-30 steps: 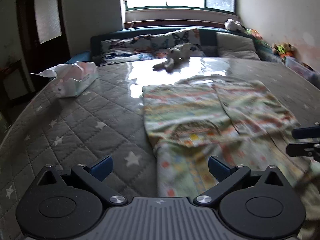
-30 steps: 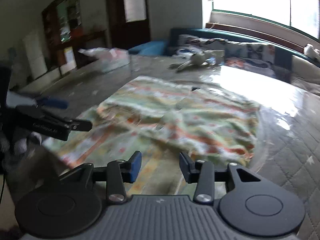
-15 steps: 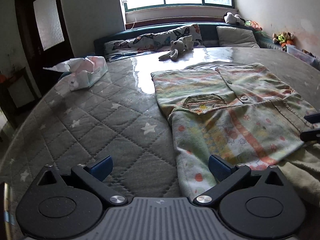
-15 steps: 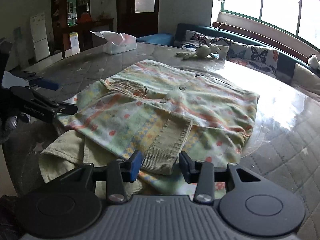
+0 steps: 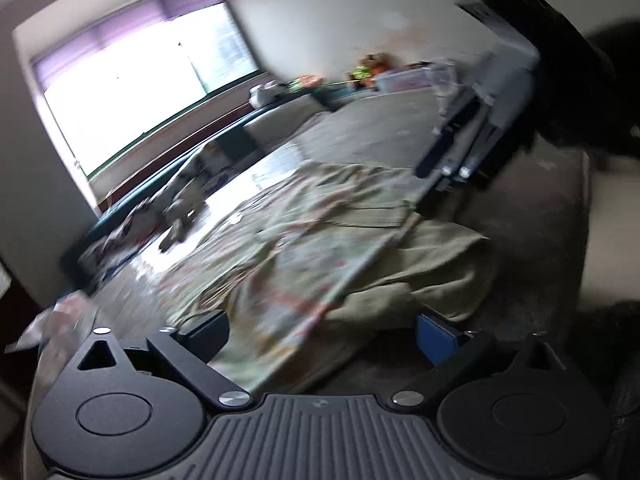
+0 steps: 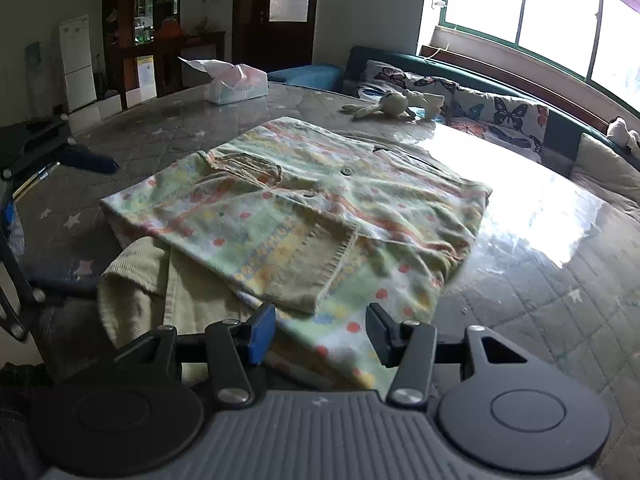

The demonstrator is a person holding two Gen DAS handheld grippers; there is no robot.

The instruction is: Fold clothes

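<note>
quilted grey bedspread [image 6: 168,128] with pale stars covers the bed, which carries everything here. toward its far left corner in the right wrist view sits a tissue box [image 6: 236,84], a sheet poking from its top. near the bed's left edge the left gripper [image 6: 24,184] shows only in part, one blue pad ahead of its dark frame; from this view its opening cannot be told. in the left wrist view, which is tilted and smeared by motion, the left gripper [image 5: 322,330] has its jaws spread wide with nothing between the pads, and the near hem of the garment lies just ahead of the gap.

the patterned shirt [image 6: 304,200], pale green with orange and yellow bands and red dots, lies flat in the middle of the bed, buttoned front up, with a chest pocket [image 6: 244,166] on its left half and a ribbed cuff [image 6: 320,268] folded across its lower front. a cream knitted piece [image 6: 136,284] lies under the shirt's near left corner, toward the bed's near edge.

the right gripper [image 6: 320,334] hovers at the near edge, jaws parted about halfway and holding nothing, the shirt's hem just beyond the fingertips.

a stuffed rabbit [image 6: 392,106] lies by the far edge, and butterfly cushions [image 6: 496,114] line the far right side.
</note>
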